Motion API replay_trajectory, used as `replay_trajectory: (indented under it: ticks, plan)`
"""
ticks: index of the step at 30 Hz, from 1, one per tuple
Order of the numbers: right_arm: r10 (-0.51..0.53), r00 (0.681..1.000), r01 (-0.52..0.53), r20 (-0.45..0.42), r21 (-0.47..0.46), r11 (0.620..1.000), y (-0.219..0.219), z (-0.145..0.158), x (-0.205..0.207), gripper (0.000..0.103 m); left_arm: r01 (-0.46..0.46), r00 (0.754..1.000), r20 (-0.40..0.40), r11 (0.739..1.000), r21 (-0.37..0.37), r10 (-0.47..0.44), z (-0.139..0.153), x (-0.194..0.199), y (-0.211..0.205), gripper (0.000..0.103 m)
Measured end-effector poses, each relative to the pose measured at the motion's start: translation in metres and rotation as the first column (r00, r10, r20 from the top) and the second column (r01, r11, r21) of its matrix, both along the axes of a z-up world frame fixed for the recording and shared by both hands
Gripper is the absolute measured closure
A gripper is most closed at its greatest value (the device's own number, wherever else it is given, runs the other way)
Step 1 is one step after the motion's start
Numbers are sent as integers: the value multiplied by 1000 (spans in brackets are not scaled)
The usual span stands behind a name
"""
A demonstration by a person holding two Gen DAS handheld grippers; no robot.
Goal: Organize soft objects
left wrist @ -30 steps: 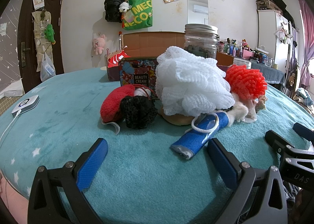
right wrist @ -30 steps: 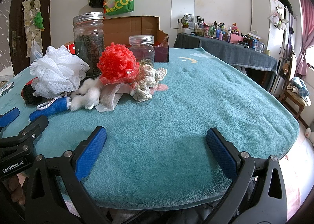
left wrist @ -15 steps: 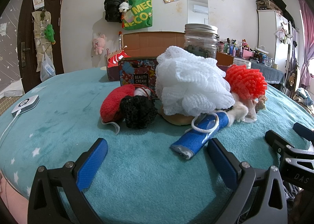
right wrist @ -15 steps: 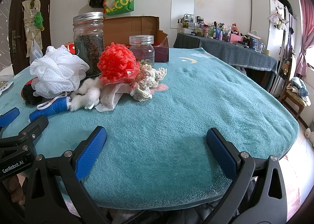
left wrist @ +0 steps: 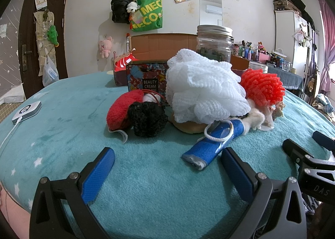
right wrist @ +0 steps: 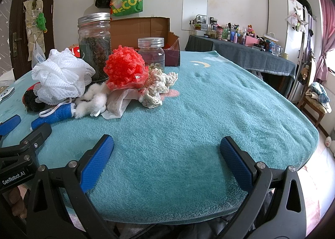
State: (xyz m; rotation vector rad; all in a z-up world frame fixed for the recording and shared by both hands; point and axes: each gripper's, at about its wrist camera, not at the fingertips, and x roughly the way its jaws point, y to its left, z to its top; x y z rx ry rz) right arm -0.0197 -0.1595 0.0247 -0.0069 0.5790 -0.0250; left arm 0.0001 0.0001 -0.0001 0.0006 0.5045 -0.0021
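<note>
A heap of soft things lies on the teal table cover (left wrist: 62, 113): a white mesh bath puff (left wrist: 203, 88), a red pom-pom (left wrist: 261, 86), a red knitted ball (left wrist: 119, 111), a black knitted ball (left wrist: 147, 119), a blue roll with a white cord loop (left wrist: 211, 142) and white fluff (right wrist: 92, 100). A cream crochet bundle (right wrist: 159, 86) sits right of the pom-pom (right wrist: 125, 69). My left gripper (left wrist: 167, 167) is open just in front of the heap, empty. My right gripper (right wrist: 167, 155) is open over bare cover, empty.
Behind the heap stand a tall glass jar (right wrist: 94, 44), a smaller jar (right wrist: 151, 52), a "Beauty Cream" tin (left wrist: 146, 80) and an open cardboard box (right wrist: 142, 31). A white device with a cable (left wrist: 27, 111) lies at far left. The table's front right edge (right wrist: 293, 155) drops off.
</note>
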Motion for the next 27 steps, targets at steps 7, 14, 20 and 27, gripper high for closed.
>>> replay_trajectory:
  ticks: [7, 14, 20, 27]
  plan:
    - [0, 1000, 0, -2, 1, 1000, 0, 0, -1, 0, 1, 1000, -1, 1000, -1, -1, 0, 0, 0, 0]
    - [4, 1000, -4, -16, 26, 1000, -2, 9, 5, 0, 27, 1000, 7, 999, -24, -27, 15, 2, 8, 0]
    - [-19, 999, 17, 31, 76, 997, -17, 33, 10, 0, 81, 994, 74, 997, -19, -80, 39, 2, 1, 0]
    - [38, 998, -43, 58, 81, 996, -23, 62, 37, 0, 162, 984, 81, 987, -16, -160, 66, 26, -7, 0]
